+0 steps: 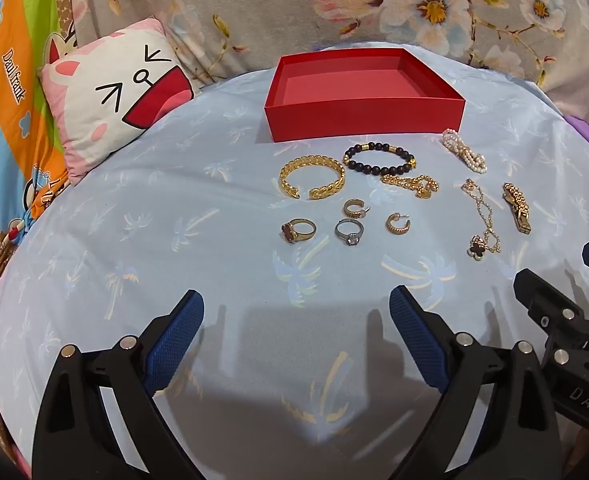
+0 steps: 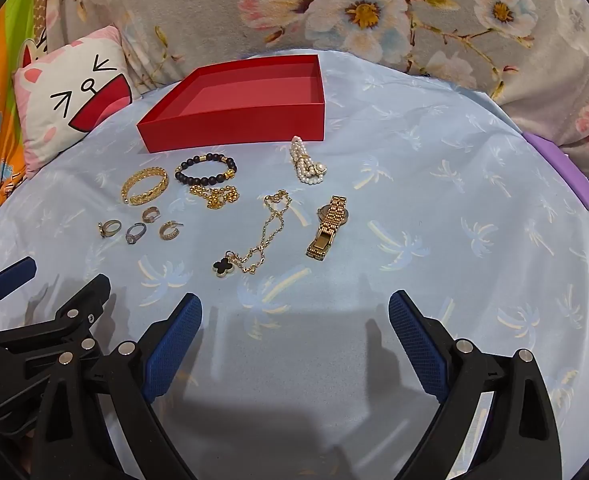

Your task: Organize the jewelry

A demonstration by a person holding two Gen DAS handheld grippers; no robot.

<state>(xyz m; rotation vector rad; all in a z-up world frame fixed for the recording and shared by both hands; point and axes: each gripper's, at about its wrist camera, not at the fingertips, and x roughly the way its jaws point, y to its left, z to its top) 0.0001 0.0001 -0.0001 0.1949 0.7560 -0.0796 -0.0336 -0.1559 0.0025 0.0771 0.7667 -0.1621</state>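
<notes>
With both grippers' fingers spread and empty, we'd pinch the stiff gold cuff bracelet (image 1: pixel 312 177) across its band.

- left gripper (image 1: pixel 296 322): only the front of the fingers shows; body cut off by bottom edge in left wrist view.
- right gripper (image 2: pixel 295 322): same, bottom edge cuts it; in left view just a piece pokes in at the right edge.
- cartoon pillow (image 1: pixel 112 98): lower corner behind the blue palm-print sheet (image 1: pixel 134 240).
- gold watch (image 2: pixel 328 226): lies band-up, dial mostly hidden, can't read face.
- ring w/ dark red stone (image 1: pixel 297 230): in right view too small to tell the stone.
- purple object (image 2: pixel 560 170): only an edge strip past the sheet, can't ID.
- floral blanket (image 1: pixel 414 8): cut off by top edge.
</notes>
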